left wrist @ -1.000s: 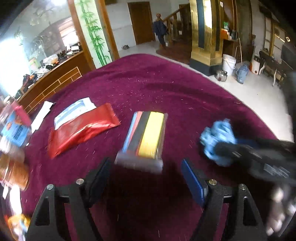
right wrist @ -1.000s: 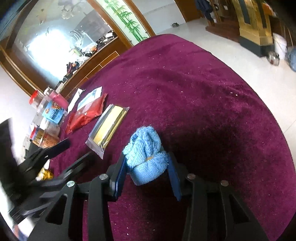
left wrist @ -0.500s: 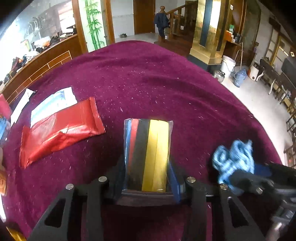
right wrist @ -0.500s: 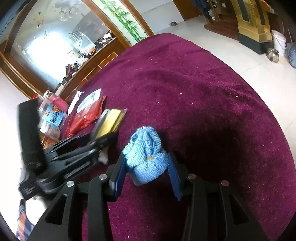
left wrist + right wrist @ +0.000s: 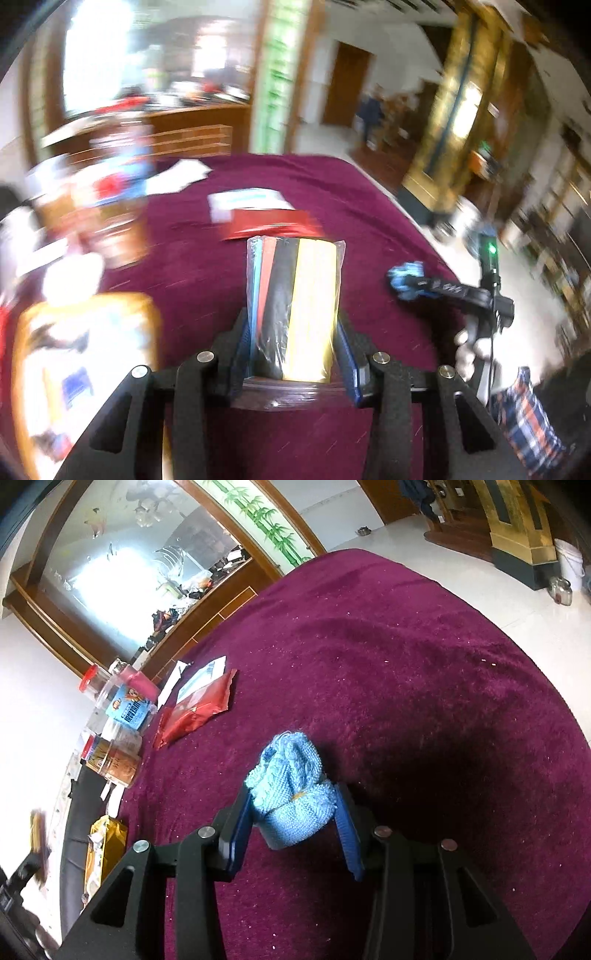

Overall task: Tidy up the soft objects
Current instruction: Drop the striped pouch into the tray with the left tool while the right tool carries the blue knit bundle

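My left gripper (image 5: 295, 354) is shut on a clear plastic pack (image 5: 295, 306) of blue, red, black and yellow folded cloths, held up above the purple tablecloth (image 5: 207, 280). In the right wrist view my right gripper (image 5: 291, 830) is shut on a light blue knitted item (image 5: 290, 790), just over the purple tablecloth (image 5: 406, 686). The left wrist view also shows the blue knitted item (image 5: 404, 278) in the right gripper (image 5: 410, 282) at the right, held by a hand (image 5: 469, 350). A red pouch (image 5: 199, 712) lies at the table's left.
Behind the lifted pack lie the red pouch (image 5: 273, 223) and a white-blue packet (image 5: 243, 201). Jars and snack tubs (image 5: 122, 716) crowd the table's left edge, with an orange bag (image 5: 105, 845) near it. A large orange bag (image 5: 85, 373) is close at left. Tiled floor (image 5: 517, 590) lies beyond.
My left gripper closed on the striped cloth pack, then lifted it and swung left toward the jars. The right gripper kept still, holding the blue knit.
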Tool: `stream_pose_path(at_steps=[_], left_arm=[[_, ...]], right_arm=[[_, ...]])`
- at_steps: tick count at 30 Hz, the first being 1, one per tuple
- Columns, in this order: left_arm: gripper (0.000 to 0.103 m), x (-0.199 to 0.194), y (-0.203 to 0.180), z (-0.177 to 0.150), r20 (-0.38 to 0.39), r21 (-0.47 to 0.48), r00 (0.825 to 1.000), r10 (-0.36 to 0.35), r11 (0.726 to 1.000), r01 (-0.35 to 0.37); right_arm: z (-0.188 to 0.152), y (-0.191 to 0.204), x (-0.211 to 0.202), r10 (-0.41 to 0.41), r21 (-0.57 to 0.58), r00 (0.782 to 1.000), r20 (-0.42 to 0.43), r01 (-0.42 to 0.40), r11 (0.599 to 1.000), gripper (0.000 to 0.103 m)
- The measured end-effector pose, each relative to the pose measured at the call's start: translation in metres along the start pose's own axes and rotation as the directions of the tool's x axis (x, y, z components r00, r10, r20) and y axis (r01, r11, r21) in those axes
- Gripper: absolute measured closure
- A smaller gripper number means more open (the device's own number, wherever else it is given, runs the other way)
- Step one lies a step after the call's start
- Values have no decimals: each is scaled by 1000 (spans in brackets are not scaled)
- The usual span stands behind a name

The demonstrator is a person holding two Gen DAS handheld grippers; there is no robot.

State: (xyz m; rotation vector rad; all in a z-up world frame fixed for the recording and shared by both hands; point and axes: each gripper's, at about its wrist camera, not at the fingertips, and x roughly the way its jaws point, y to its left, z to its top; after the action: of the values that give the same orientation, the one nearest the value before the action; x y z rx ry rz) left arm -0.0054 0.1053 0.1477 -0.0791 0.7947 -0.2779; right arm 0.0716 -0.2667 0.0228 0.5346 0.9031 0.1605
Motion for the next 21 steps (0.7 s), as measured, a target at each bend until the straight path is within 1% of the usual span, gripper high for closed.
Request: stream_pose_path(at_steps=[1,2,4,5,7,9,11,12,15,17,19,21], left_arm=[[59,-25,24,-13,22,-29,998,60,998,-59],[59,-47,48,-27,39,-60,990,132,990,-130],[59,-78,93,-55,43,-135,974,222,967,-214],[59,-84,108,-63,37,-163,967,251,956,-242],[59,-101,154,-92,2,-244,943,332,915,-321],[59,-104,187,-110,-30,-305,942,333,895,-326],[59,-101,205,-120,-49,-332,938,342,881,-339],[59,-98,217,-125,-56,-348,938,341,874,-339],[59,-87,237,-123,-65,-381,949,310,871,-311],[58,-73,239,-115,-73,-381,952,296,874,-301],[58,-57,248,-108,-92,-381,958,273,879,-287],[58,-44,250,-103,-104,-362,957,273,886,-292]], right_arm=[[-1,1,-1,-2,-4,1000,5,2,1000,62],[-3,3,-2,-4,-10,1000,8,4,1000,62],[-7,11,-4,5,-29,1000,9,-5,1000,62],[-9,17,-4,-2,-42,1000,10,3,999,62],[-17,41,-8,-17,-101,1000,8,18,995,62],[-29,69,-13,4,-156,1000,-10,-6,988,62],[-44,107,-18,47,-214,998,-47,-56,975,62],[-51,123,-20,57,-244,997,-54,-68,967,62],[-77,183,-28,94,-357,991,-96,-123,926,62],[-93,213,-28,112,-406,986,-126,-154,901,62],[-108,238,-26,132,-437,977,-167,-193,878,62],[-122,260,-21,143,-459,969,-200,-222,860,62]])
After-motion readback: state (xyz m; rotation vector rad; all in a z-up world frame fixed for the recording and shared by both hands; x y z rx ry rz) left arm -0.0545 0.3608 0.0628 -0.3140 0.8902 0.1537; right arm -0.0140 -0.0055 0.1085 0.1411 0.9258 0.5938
